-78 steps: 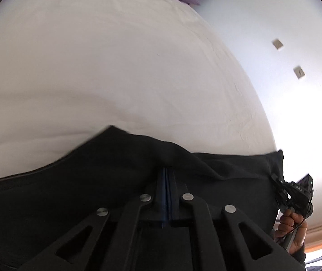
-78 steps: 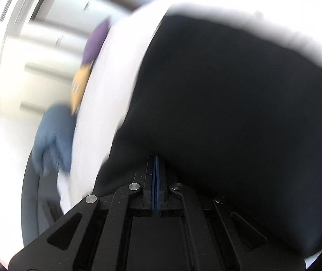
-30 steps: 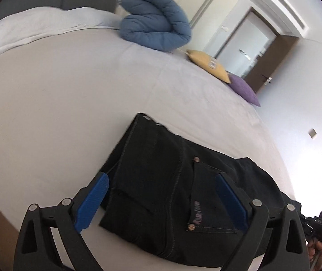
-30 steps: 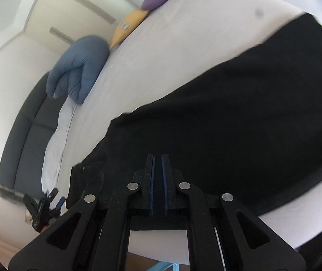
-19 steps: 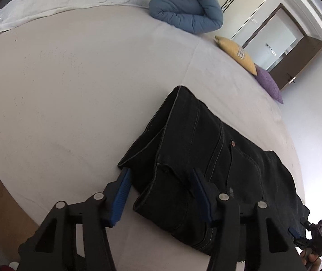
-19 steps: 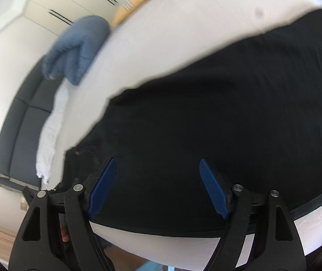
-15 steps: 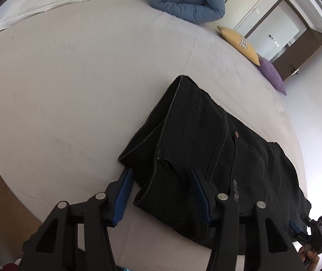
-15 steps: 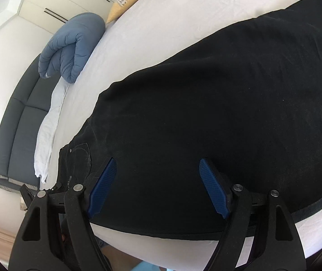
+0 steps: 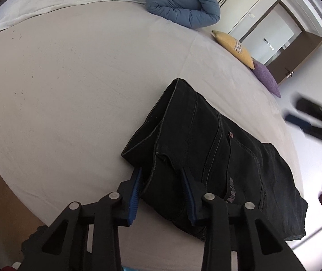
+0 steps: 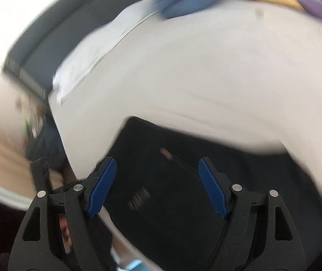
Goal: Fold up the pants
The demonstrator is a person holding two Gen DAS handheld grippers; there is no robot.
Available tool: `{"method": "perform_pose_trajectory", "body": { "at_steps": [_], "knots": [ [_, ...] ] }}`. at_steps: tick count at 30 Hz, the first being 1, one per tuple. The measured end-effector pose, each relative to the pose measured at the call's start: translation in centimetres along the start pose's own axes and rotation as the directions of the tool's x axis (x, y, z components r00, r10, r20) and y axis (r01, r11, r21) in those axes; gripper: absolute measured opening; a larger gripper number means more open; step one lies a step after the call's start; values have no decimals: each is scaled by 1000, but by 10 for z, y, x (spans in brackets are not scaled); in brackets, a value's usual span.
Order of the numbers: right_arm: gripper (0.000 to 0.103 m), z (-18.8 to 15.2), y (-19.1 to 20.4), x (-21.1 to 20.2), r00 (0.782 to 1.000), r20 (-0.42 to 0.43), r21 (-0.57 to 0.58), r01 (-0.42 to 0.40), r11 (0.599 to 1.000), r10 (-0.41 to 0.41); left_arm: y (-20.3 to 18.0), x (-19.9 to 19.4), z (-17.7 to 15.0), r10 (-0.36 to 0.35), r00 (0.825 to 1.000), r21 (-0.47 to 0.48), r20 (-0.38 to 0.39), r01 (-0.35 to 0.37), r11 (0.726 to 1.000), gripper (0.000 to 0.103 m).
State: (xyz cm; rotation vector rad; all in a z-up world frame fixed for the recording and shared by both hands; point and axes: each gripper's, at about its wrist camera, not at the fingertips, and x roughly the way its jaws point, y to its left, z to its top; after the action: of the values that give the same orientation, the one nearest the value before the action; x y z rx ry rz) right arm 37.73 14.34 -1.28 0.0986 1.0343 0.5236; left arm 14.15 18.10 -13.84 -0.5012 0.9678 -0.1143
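Black denim pants (image 9: 206,149) lie folded lengthwise into a long flat stack on the white bed (image 9: 70,85), near its front edge, running diagonally from the waist end at centre to the far end at right. Upper face shows a back pocket with a small metal rivet, pale contrast stitching and a small lettered tag; the waistband end gapes slightly, with layered edges visible. Right wrist view is motion-blurred: pants (image 10: 183,176) appear as a dark flat mass.
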Motion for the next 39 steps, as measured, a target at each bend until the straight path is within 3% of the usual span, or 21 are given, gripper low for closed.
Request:
{"method": "perform_pose_trajectory", "body": {
  "at_steps": [3,5,8,10,12,13,14,16,21,23,27,33,37,39],
  "knots": [
    [75,35,62,59,997,-38,-288,51,956,-65,4,-2,-2,-29,1000,-2,8,29,1000,36],
    [75,42,86,101,984,-79,-448,108,887,-160,9,-1,-2,-57,998,-21,9,57,998,36],
    [75,41,99,142,956,-107,-601,156,784,-273,12,1,-3,-75,997,-33,17,76,997,34],
    [75,43,101,160,948,-140,-636,134,760,-285,10,0,-3,-71,997,-18,28,72,997,34],
    [72,46,101,178,941,-190,-645,96,759,-280,8,-1,-4,-71,997,-10,35,72,997,33],
    [56,44,101,187,934,-227,-647,66,759,-275,8,-2,-4,-77,996,-14,39,78,997,33],
    [50,43,101,195,927,-261,-650,37,759,-269,9,-2,-3,-83,996,-20,40,84,996,33],
    [35,43,103,198,928,-248,-654,51,755,-277,11,-4,-5,-95,994,-27,49,97,995,31],
    [19,47,104,191,938,-214,-629,82,773,-274,8,-13,-4,-116,989,-12,87,117,993,26],
    [17,47,104,185,943,-188,-617,103,780,-273,5,-14,-2,-120,988,-6,97,121,993,25],
    [14,56,98,162,965,-140,-535,116,837,-224,0,-16,-1,-122,986,4,112,123,992,24],
    [14,55,72,143,989,-110,-367,52,929,-98,-3,-15,1,-118,984,15,134,117,993,23],
    [14,52,69,123,995,-74,-347,39,937,-69,-6,-22,-3,-95,986,47,137,90,995,22],
    [14,50,72,116,994,-54,-388,64,920,-92,-5,-23,-3,-79,989,54,123,73,996,21]
  ]
}}
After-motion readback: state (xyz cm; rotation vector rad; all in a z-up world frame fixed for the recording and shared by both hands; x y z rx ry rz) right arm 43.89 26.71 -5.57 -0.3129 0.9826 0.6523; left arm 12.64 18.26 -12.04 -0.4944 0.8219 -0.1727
